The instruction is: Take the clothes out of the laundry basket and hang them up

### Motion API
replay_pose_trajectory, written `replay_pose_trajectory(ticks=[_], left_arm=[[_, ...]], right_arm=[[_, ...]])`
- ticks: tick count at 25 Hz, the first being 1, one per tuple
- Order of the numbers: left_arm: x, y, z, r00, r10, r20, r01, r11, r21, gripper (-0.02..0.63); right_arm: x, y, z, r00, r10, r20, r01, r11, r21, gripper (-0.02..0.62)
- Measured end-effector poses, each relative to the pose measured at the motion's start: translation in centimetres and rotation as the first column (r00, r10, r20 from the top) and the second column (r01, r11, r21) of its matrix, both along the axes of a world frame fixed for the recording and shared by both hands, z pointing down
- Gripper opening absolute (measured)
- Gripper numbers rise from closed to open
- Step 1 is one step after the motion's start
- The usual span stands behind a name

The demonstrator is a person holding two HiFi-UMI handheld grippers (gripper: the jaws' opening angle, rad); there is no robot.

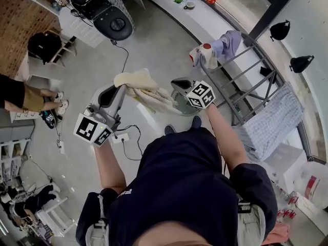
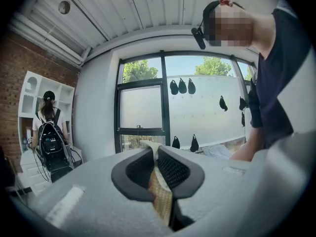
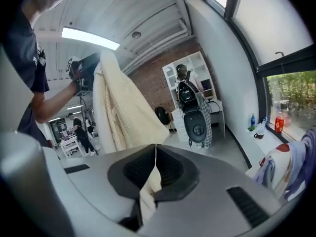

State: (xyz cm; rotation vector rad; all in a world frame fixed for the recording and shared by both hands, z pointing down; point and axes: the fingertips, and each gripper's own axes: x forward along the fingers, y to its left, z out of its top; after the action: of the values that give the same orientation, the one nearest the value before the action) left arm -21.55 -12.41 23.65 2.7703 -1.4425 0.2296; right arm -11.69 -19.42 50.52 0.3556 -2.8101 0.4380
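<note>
Cream waffle-weave cloth (image 1: 139, 82) hangs in the air in front of you, off the floor and strung between both grippers. On the left, your left gripper (image 2: 157, 154) has its jaws closed on a thin edge of the fabric, which runs down between the pads. The bulk bunches up by that gripper and drapes across the middle twd your other hand. Your right gripper (image 3: 155, 148) is also clamped: the jaw tips meet, w/ a fold of the same cloth caught lower down between the pads. So both grips are on fabric and neither is empty. Expect it to handle light, soft and totally limp, w/ no stiffness. It'll sag and fold wherever it's unsupported, and a thin pinch can slide out if you tug hard. Best hold is prob. two points along one edge or at the corners, spread apart so it opens flat. Further right, the drying rack (image 1: 245, 79) stands by the window w/ a lilac garment (image 1: 229, 42) at its far end and a checked cloth (image 1: 269, 122) draped over the near end. Bare rails between them look like your spot.
</note>
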Motion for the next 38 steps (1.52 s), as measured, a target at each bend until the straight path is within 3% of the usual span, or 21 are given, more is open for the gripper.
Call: replay_pose_trajectory(ticks=[2,3,4,8,11,12,13,14,20,23,25,28,31,35,38], left_arm=[[0.4,1.1,-0.8,1.000,0.017,-0.003,-0.017,1.000,0.023,0.035],[1.0,1.7,-1.1,1.000,0.030,0.001,-0.030,0.999,0.035,0.035],[1.9,2.2,-1.2,0.999,0.044,0.010,-0.044,0.998,0.046,0.035],[4.0,3.0,-1.4,0.994,0.077,0.077,-0.083,0.994,0.068,0.035],[0.8,3.1,-3.2,0.994,0.068,0.088,-0.074,0.995,0.066,0.035],[-0.3,3.1,-3.6,0.995,0.059,0.080,-0.065,0.996,0.067,0.035],[-1.3,3.3,-3.9,0.997,0.048,0.065,-0.052,0.996,0.070,0.035],[-2.1,3.4,-4.0,0.999,0.032,0.044,-0.035,0.997,0.072,0.035],[-5.8,3.7,-2.1,0.994,-0.096,-0.060,0.098,0.994,0.038,0.035],[-7.8,3.3,0.4,0.981,-0.195,0.006,0.195,0.981,0.002,0.035],[-8.6,2.8,2.3,0.969,-0.233,0.080,0.236,0.971,-0.029,0.035],[-8.4,1.6,4.3,0.973,-0.219,0.071,0.225,0.970,-0.087,0.035],[-7.1,0.3,6.0,0.976,-0.192,0.105,0.203,0.973,-0.108,0.035],[-4.2,-1.2,6.6,0.985,-0.107,0.132,0.121,0.988,-0.100,0.035],[-2.4,-2.3,6.3,0.992,-0.049,0.114,0.059,0.995,-0.087,0.035]], right_arm=[[-0.7,1.9,1.8,0.996,-0.086,-0.020,0.085,0.996,-0.040,0.044],[-1.1,3.0,2.7,0.991,-0.136,-0.016,0.135,0.988,-0.068,0.152],[-1.4,4.0,3.5,0.983,-0.183,-0.003,0.182,0.979,-0.092,0.211],[-4.3,5.6,3.9,0.953,-0.286,0.099,0.295,0.950,-0.102,0.227],[-9.6,5.9,1.9,0.926,-0.361,0.109,0.370,0.926,-0.079,0.230],[-10.9,5.7,1.3,0.925,-0.368,0.099,0.375,0.925,-0.063,0.188],[-11.6,5.4,0.9,0.928,-0.362,0.090,0.367,0.929,-0.044,0.095],[-11.9,5.2,0.7,0.933,-0.351,0.084,0.354,0.935,-0.026,0.049],[-6.8,3.3,0.2,0.963,-0.267,-0.027,0.268,0.960,0.078,0.021],[-2.2,1.1,-1.7,0.994,-0.080,-0.073,0.091,0.984,0.156,0.020],[1.3,-0.1,-3.7,0.992,0.078,-0.102,-0.054,0.975,0.214,0.020],[5.7,-0.3,-7.3,0.947,0.273,-0.170,-0.207,0.921,0.330,0.018],[9.9,0.1,-10.8,0.870,0.444,-0.213,-0.334,0.851,0.406,0.018],[15.3,1.7,-15.6,0.732,0.641,-0.231,-0.470,0.721,0.509,0.018],[17.9,3.6,-18.7,0.603,0.759,-0.246,-0.513,0.605,0.609,0.018]])
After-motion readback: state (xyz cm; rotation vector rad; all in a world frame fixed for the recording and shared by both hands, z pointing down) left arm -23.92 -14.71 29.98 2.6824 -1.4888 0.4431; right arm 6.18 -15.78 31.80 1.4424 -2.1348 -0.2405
